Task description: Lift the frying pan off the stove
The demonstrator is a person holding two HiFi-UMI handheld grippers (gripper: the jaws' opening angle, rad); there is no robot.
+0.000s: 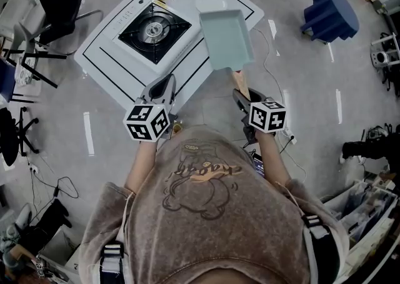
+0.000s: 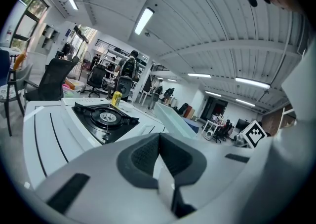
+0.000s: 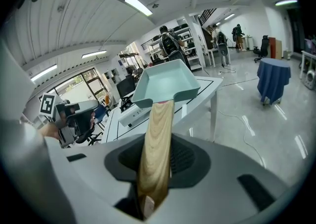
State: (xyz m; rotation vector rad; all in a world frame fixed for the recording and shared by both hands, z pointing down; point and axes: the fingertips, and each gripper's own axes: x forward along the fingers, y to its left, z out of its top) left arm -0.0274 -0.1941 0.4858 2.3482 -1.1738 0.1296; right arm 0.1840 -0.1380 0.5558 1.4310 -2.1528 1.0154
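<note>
Right of the stove (image 1: 154, 31), my right gripper (image 1: 240, 92) clamps the frying pan (image 1: 226, 37) by its wooden handle (image 3: 157, 149), a stiff, front-heavy load I judge; left gripper (image 1: 161, 89) closed, empty.

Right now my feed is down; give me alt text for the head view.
The right gripper is shut on the wooden handle of a pale green rectangular frying pan, held to the right of the bare stove. The left gripper, shut and empty, hovers over the table's near corner.
</note>
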